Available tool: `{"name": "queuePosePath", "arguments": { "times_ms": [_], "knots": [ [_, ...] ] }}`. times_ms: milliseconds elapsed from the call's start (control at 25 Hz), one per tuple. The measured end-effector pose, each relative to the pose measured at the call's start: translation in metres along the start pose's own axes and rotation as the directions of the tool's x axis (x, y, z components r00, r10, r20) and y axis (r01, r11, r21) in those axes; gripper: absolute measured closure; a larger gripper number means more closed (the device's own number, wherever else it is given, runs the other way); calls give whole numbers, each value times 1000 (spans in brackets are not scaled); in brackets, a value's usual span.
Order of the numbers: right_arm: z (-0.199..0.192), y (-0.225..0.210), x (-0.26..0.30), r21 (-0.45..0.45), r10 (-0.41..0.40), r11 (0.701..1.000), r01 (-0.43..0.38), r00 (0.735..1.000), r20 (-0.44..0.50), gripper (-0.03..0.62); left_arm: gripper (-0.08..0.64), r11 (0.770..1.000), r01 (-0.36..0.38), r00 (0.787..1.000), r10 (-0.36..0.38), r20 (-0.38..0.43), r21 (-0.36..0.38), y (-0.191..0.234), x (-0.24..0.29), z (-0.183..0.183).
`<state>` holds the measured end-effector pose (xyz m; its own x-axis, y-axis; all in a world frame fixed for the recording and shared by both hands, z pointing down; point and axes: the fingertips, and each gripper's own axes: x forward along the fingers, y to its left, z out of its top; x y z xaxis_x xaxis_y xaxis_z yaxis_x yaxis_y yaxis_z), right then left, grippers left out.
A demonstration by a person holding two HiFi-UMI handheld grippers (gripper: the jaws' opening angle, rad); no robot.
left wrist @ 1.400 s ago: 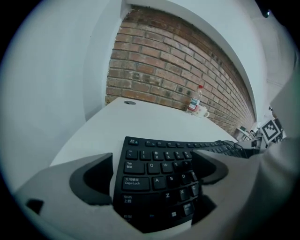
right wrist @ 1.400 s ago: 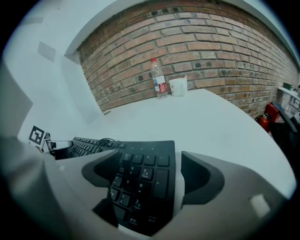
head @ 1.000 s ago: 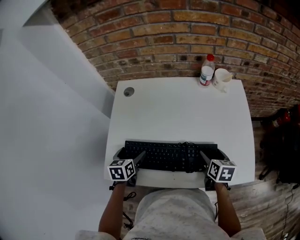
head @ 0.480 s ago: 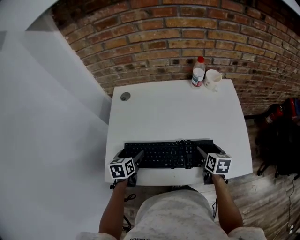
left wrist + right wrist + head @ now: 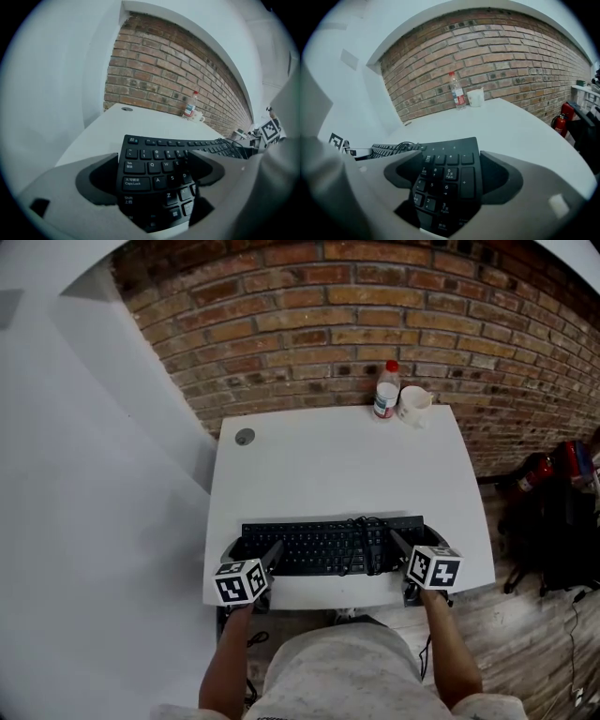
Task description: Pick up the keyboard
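Long black keyboard [image 5: 330, 545] runs sideways across the white worktop [image 5: 328, 465]; left gripper [image 5: 154, 161] and right gripper [image 5: 450, 161] straddle its ends, jaws spread.

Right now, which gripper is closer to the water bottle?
Right. The right gripper is at the keyboard end nearer the bottle; the left gripper is at the far end.

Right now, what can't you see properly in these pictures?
- Left gripper and right gripper: their own views show the keyboard between the jaws, not whether they pinch.
- Keyboard's front corners: head view, covered by both grippers.
- Bottle label: print too small in every view.
- Inside the cup: head view, too small.
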<state>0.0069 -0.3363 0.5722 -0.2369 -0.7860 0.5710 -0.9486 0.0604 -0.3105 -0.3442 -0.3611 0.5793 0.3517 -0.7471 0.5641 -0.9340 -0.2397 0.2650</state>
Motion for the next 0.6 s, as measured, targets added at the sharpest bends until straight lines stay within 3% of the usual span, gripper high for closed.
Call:
{"name": "queuePosePath", "arguments": {
  "times_ms": [280,600],
  "knots": [
    [68,24,-23,-37,43,999,-38,987,153,212,101,998,8,985,-19,171,67,-12,-29,75],
    [145,61,-66,-84,93,994,-69,938,333,212,110,990,6,932,-56,358,138,-29,-79,163]
  ]
}}
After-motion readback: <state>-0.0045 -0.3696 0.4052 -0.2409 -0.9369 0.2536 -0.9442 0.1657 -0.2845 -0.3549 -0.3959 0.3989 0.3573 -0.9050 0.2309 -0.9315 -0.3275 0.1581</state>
